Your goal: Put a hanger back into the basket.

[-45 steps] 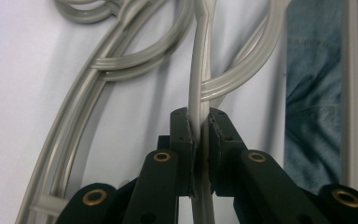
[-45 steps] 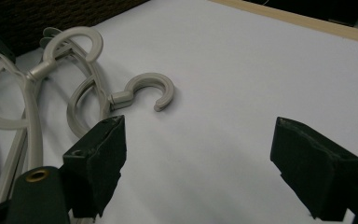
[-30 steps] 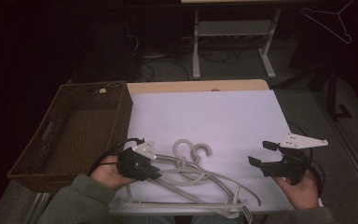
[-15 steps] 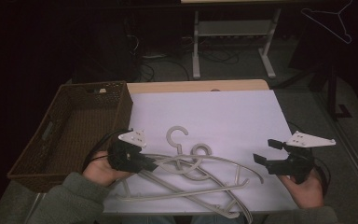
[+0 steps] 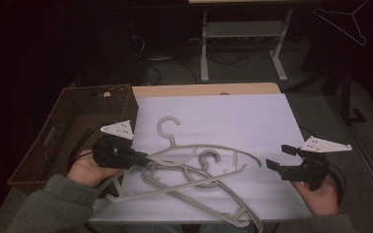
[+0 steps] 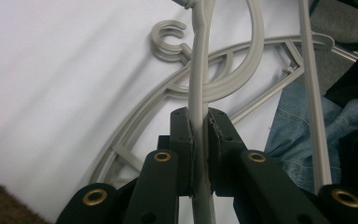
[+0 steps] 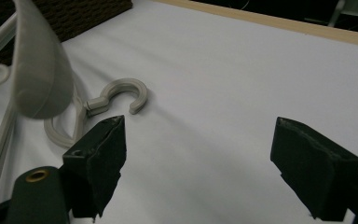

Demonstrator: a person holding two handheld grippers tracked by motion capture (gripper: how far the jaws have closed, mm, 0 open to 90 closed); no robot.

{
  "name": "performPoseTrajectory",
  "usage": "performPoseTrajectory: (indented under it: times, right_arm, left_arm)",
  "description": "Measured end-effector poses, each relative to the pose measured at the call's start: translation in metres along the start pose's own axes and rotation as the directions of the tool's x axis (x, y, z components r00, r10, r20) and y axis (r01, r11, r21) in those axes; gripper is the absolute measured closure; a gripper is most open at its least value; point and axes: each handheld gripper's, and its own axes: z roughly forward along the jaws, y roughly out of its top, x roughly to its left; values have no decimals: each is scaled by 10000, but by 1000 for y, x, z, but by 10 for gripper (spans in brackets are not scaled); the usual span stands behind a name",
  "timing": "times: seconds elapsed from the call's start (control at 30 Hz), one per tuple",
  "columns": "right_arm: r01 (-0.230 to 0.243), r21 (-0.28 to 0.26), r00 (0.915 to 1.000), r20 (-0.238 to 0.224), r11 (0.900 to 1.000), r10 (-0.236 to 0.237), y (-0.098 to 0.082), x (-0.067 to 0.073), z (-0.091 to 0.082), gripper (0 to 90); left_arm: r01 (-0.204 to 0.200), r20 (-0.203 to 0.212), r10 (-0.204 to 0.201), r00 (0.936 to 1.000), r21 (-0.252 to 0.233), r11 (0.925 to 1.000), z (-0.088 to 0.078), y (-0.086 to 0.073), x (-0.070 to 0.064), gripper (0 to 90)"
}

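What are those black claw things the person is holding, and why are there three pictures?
A person holds a pinching tool in each hand. One camera looks down from above the table; the other two ride on the tools, looking along their black jaws. The left tool is shut on a grey plastic hanger, lifting it off other hangers piled on the white table cover. The right tool is open and holds nothing. A brown wicker basket sits to the left.

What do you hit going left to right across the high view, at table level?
Wicker basket → left hand-held gripper, shut on a hanger → pile of hangers on the white sheet → right hand-held gripper, open.
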Motion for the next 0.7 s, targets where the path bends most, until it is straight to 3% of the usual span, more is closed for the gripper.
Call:
performPoseTrajectory:
  times: [0.4, 0.7]
  right_arm:
    - [-3, 30, 10000, -5, 10000, 3, 0, 0, 1, 172]
    - [17, 22, 10000, 28, 10000, -17, 0, 0, 1, 172]
  left_arm:
    - [769, 75, -767, 9970, -400, 9962, -22, -5, 17, 818]
    - [1091, 127, -1087, 9940, -456, 9930, -28, -9, 22, 818]
